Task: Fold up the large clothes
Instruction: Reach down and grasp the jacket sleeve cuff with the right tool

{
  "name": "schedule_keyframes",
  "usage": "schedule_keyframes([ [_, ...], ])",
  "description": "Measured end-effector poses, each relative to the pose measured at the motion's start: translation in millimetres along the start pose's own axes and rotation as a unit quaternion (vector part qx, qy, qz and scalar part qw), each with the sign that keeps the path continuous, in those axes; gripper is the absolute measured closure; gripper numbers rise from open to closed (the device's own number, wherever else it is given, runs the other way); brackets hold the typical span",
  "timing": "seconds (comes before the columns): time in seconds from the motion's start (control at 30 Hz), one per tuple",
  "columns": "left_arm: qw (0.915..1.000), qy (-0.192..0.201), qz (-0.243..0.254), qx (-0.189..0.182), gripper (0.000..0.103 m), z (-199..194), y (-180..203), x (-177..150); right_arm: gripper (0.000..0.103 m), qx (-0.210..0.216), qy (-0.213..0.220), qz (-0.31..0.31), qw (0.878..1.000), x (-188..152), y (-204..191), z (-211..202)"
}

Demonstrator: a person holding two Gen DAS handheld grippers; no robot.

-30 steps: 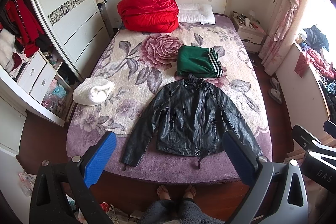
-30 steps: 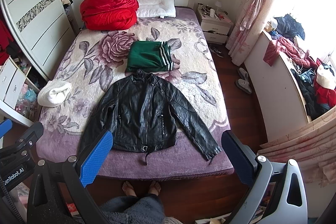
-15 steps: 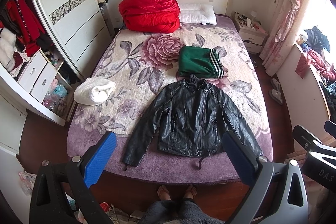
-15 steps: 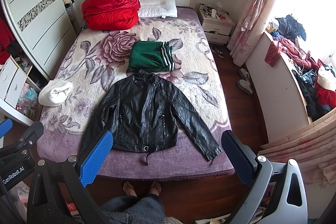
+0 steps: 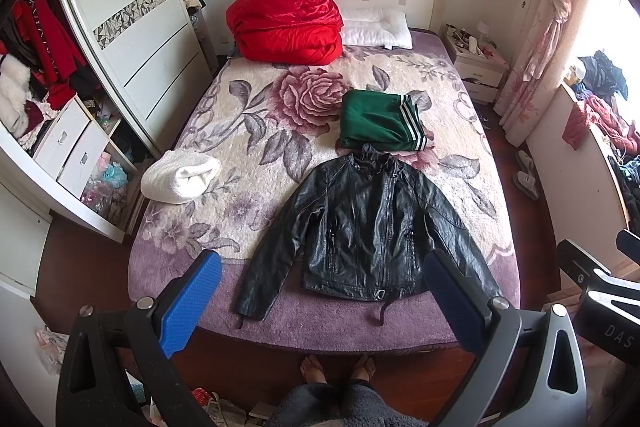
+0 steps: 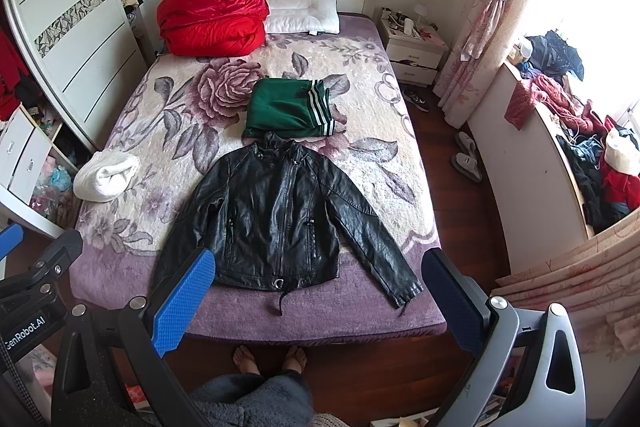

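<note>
Black leather jacket [image 5: 368, 227] lies flat mid-frame, unfolded — left gripper [image 5: 320, 301] and right gripper [image 6: 318, 297] wide apart, empty; next, probably grasp a sleeve.

bed [image 5: 168, 267] | floral blanket | on it: black jacket [image 5: 360, 227], green garment [image 5: 376, 123], white towel [image 5: 180, 177], red quilt [image 5: 288, 23], pillow [image 5: 376, 29]

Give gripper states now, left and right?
Left gripper: open, holding nothing, above the bed's foot.
Right gripper: open, holding nothing.
</note>
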State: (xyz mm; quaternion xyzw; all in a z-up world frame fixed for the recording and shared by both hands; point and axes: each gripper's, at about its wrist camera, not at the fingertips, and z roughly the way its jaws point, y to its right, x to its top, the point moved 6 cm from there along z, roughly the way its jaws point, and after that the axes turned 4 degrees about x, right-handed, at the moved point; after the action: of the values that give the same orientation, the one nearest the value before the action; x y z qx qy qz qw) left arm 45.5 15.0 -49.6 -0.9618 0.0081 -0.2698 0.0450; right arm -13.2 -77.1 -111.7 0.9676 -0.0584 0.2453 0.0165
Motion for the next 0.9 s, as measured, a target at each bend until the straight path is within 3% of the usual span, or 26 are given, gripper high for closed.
schedule_keyframes([
  [0.2,1.0000,-0.001,0.003,-0.006,0.000,2.9,-0.9,7.9,0.000,0.002,-0.006,0.004,1.000,1.3,-6.8,5.8],
  [0.33,0.9996,0.018,0.019,0.011,0.000,30.8,-2.2,16.1,0.000,0.016,-0.009,0.042,0.999,8.8,-30.8,29.7],
  [0.43,0.9980,0.048,0.030,0.030,0.000,65.3,-4.3,21.3,0.000,0.022,-0.021,0.102,0.994,2.6,1.9,65.6],
  [0.53,0.9974,0.045,0.041,0.039,0.000,117.8,3.7,18.8,0.000,0.017,-0.052,0.181,0.982,-21.2,48.7,113.1],
  [0.6,0.9976,0.024,0.047,0.046,0.000,157.4,11.9,10.9,0.001,0.011,-0.080,0.246,0.966,-45.9,87.9,158.3],
  [0.63,0.9974,0.009,0.051,0.050,0.000,175.6,16.9,6.6,0.007,0.016,-0.088,0.283,0.955,-61.3,108.4,185.2],
  [0.67,0.9972,-0.008,0.052,0.053,0.000,200.2,23.6,0.7,0.020,0.019,-0.095,0.309,0.946,-73.8,124.0,205.6],
  [0.73,0.9960,-0.038,0.053,0.061,0.000,237.7,35.1,-11.8,0.026,0.020,-0.123,0.363,0.923,-108.4,157.4,255.4],
  [0.83,0.9919,-0.083,0.056,0.078,0.000,301.2,56.3,-40.0,0.026,0.051,-0.144,0.469,0.870,-167.5,203.8,340.6],
  [0.9,0.9892,-0.102,0.061,0.086,0.000,333.7,68.9,-55.8,0.026,0.073,-0.157,0.540,0.824,-218.8,235.4,405.8],
])
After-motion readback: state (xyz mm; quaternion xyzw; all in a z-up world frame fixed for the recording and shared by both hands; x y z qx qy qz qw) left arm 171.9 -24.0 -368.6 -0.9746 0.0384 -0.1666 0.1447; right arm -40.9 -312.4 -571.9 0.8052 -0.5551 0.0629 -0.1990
